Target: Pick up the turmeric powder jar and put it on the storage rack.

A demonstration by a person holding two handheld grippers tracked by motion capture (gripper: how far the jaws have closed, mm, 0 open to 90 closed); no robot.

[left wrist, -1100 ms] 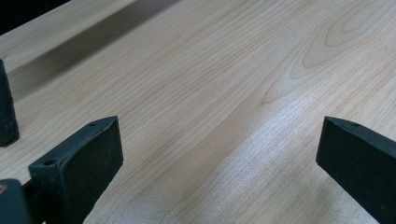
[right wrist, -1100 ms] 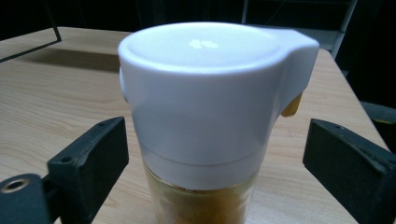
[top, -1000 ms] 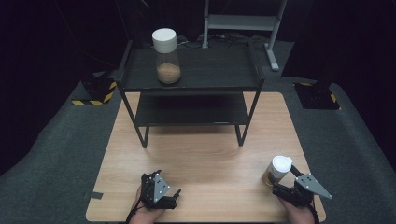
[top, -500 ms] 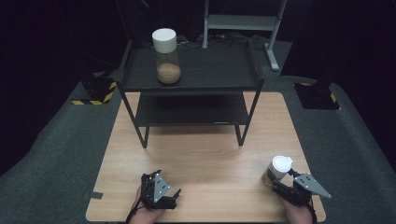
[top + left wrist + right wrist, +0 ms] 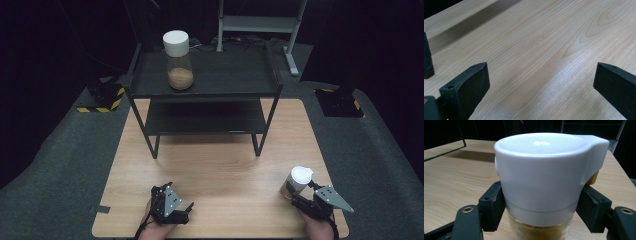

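Note:
A small jar (image 5: 299, 179) with a white flip cap and yellowish contents stands on the wooden table (image 5: 225, 165) at the front right. My right gripper (image 5: 296, 192) is shut on it; its jaws have just been closing with the jar between them. In the right gripper view the pads (image 5: 492, 205) press on both sides of the jar (image 5: 541, 175), just below the cap. My left gripper (image 5: 184, 212) rests at the front left of the table. Its jaws stand wide apart (image 5: 541, 85) over bare wood, with nothing between them.
A black two-tier metal rack (image 5: 225, 75) stands at the far half of the table. A larger jar (image 5: 178, 60) with a white lid and brown powder stands on its top shelf, at the left. Dark floor surrounds the table.
The right jaws have closed in on the small jar, which shifted slightly left. Both hands stayed in place.

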